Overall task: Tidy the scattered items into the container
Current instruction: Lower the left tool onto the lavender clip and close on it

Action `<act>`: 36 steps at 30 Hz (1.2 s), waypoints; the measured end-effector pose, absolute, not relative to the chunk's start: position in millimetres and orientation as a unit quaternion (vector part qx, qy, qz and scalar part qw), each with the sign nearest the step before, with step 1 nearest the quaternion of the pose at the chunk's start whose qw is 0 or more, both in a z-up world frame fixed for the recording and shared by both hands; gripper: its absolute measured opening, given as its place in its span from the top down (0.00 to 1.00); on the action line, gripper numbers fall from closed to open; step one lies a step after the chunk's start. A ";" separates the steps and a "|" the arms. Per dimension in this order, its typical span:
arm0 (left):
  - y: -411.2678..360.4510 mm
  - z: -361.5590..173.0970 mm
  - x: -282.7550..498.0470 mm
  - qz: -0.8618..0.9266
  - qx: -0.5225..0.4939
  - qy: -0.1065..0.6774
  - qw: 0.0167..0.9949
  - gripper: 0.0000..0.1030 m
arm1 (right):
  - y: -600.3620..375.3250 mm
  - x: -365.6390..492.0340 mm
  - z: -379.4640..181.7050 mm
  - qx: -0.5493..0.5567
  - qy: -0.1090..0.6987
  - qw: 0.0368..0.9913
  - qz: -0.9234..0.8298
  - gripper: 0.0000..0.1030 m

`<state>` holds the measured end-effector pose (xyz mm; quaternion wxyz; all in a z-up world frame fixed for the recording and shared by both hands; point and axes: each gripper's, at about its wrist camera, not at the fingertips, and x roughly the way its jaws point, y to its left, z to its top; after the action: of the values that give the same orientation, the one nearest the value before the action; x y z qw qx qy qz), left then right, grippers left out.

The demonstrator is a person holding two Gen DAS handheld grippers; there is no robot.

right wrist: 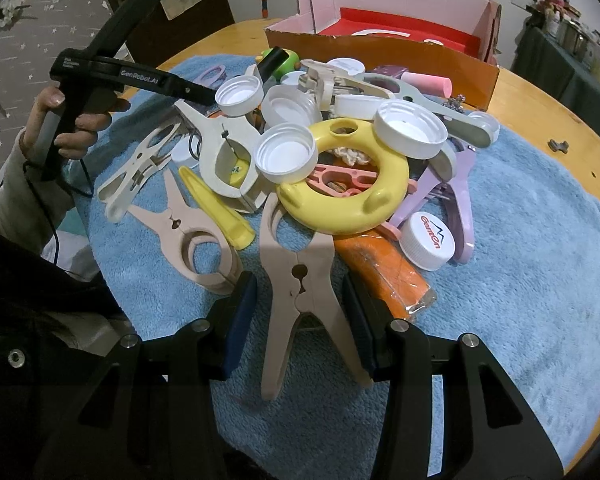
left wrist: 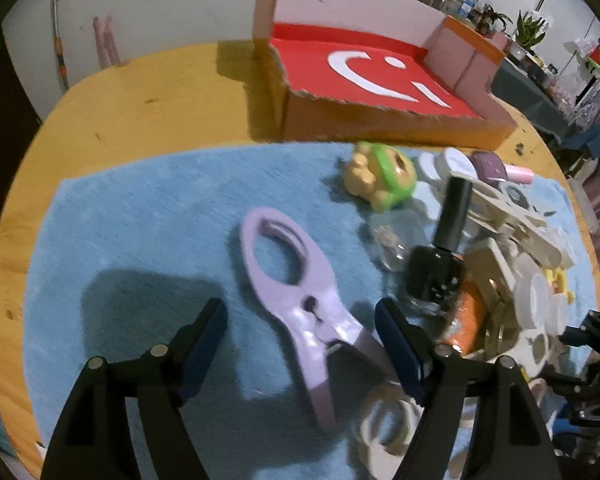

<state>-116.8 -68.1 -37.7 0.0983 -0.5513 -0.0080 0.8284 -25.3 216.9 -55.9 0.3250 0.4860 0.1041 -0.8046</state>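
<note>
lilac clothes peg [left wrist: 300,312], glossy, lying flat

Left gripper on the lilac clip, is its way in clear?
Probably yes: the left gripper has open jaws straddling the lilac clip's handle end on the blue mat, with nothing lying over it.

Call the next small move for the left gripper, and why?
Probably close the left gripper on the lilac clip. The clip lies on the blue mat with its handle end between the open fingers, neither pad touching it, and the box is empty. The right gripper brackets the beige clip.
</note>
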 end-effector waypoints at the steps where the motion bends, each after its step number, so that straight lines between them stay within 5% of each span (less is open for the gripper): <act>1: -66.8 -37.9 -115.6 0.828 -0.552 -0.006 0.094 0.24 | 216.7 -24.9 -56.1 0.486 0.104 0.325 -0.805 0.58; 36: -42.6 -35.0 -105.4 0.832 -0.555 -0.024 -0.005 0.53 | 212.6 -21.2 -61.7 0.461 0.124 0.305 -0.824 0.65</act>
<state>-105.4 -42.6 -35.0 -0.0047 -0.5549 -0.0237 0.8316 -21.2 212.6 -61.7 0.3046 0.4611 0.1241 -0.8241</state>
